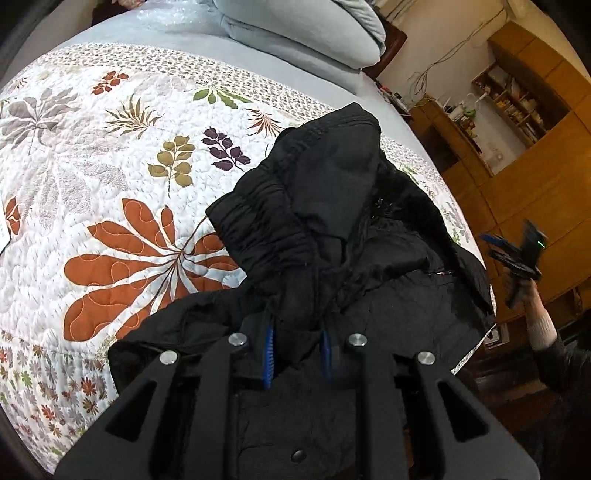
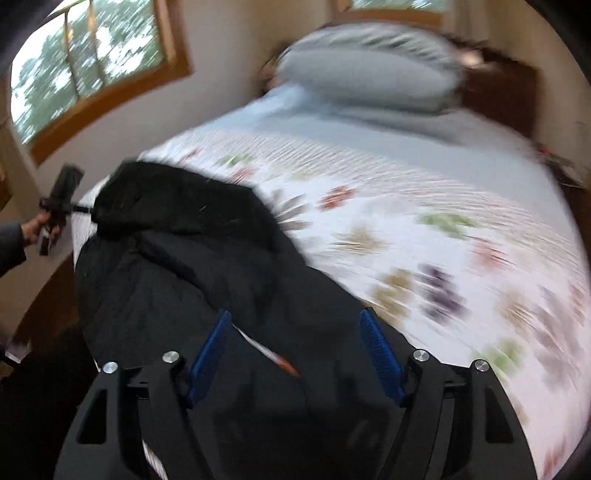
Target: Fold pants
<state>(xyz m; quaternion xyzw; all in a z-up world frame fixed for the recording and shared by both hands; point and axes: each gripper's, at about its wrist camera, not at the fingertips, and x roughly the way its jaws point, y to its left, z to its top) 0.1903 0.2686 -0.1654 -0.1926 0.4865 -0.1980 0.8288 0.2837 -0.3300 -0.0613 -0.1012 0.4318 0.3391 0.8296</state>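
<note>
Black pants (image 1: 332,229) lie bunched on a floral quilt (image 1: 110,166) near the bed's edge, waistband raised. My left gripper (image 1: 297,354) is shut on a fold of the black pants, blue pads pinching the cloth. It shows at the far left of the right wrist view (image 2: 61,210), holding the pants' end (image 2: 166,206). My right gripper (image 2: 295,343) is open and empty, its blue fingers (image 2: 380,350) spread just above the pants. In the left wrist view the right gripper (image 1: 517,254) is held in the air off the bed's right side. The right wrist view is motion-blurred.
Grey pillows (image 1: 306,33) and a grey sheet (image 2: 369,133) lie at the head of the bed. Wooden cabinets and shelves (image 1: 517,122) stand to the right. A window (image 2: 92,55) is on the wall to the left.
</note>
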